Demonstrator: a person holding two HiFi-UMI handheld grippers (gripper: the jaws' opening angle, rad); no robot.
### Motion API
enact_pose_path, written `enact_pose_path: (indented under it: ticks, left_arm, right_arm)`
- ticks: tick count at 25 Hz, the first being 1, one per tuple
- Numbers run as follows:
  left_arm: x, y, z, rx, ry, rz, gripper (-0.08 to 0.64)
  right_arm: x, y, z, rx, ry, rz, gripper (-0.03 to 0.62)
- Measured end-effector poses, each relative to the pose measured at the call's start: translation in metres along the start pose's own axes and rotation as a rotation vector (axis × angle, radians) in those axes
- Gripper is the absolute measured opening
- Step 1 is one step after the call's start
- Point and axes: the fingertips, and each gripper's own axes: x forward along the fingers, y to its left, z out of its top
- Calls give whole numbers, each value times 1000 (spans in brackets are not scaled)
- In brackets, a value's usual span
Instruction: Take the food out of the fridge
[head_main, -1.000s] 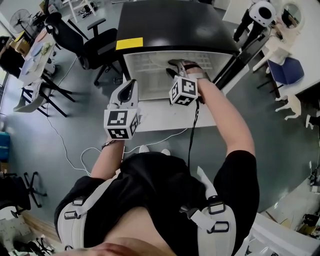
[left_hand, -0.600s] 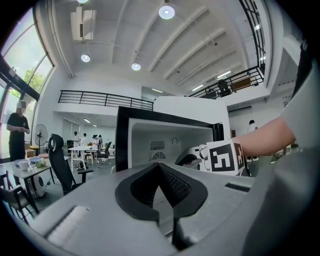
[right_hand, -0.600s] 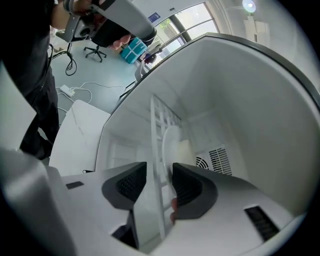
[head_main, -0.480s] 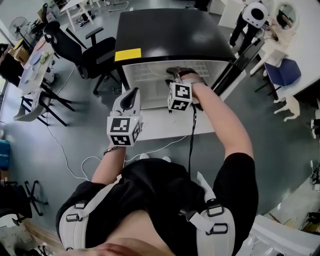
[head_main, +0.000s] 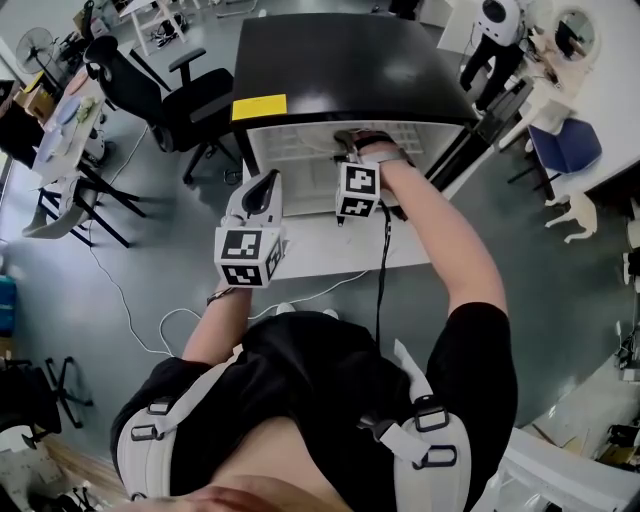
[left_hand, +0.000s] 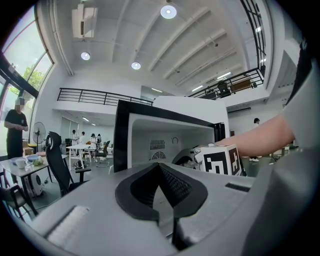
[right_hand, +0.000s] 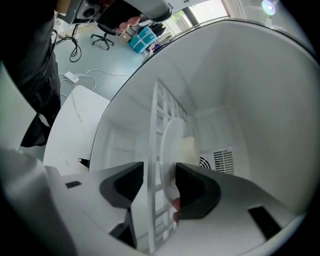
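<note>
A small fridge (head_main: 350, 60) with a black top stands open, its white inside facing me. My right gripper (head_main: 345, 140) reaches into it. In the right gripper view a white wire shelf (right_hand: 156, 125) and the rim of a white plate (right_hand: 170, 140) stand between the pads of that gripper (right_hand: 159, 175), and the pads are apart from both. Its jaws have just been opening. A pale lump of food (right_hand: 189, 147) lies on the plate. My left gripper (head_main: 264, 185) hovers shut in front of the fridge, left of the opening, holding nothing.
The fridge's white door (head_main: 330, 250) lies open towards me under both hands. A black office chair (head_main: 170, 90) stands left of the fridge, and a white cable (head_main: 170, 310) runs over the floor. People stand far off at tables (left_hand: 85, 142).
The right gripper has sunk slightly at the fridge's mouth. The left gripper has kept its place.
</note>
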Motion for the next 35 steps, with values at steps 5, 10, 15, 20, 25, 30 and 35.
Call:
enact_pose_path:
  ticks: [5, 10, 15, 20, 25, 30, 35]
  left_arm:
    - [6, -3, -2, 0, 5, -18, -2]
    - [12, -12, -3, 5, 9, -49, -2]
    - [18, -26, -6, 12, 16, -90, -2]
    - [21, -40, -2, 17, 6, -131, -2]
    - [25, -56, -2, 17, 1, -176, -2]
    - [29, -68, -1, 22, -1, -216, -2]
    - [34, -79, -1, 23, -5, -254, -2]
  right_arm:
    - [-13, 5, -4, -4, -8, -22, 176]
    - [-35, 7, -4, 14, -44, -69, 72]
    - [-59, 7, -5, 4, -70, -145, 35]
    - [-88, 1, -6, 17, -90, -242, 26]
    - [-118, 5, -7, -21, -83, -299, 25]
    - [-144, 7, -16, -13, -36, -334, 25]
    - [-171, 21, -29, 14, 14, -349, 25]
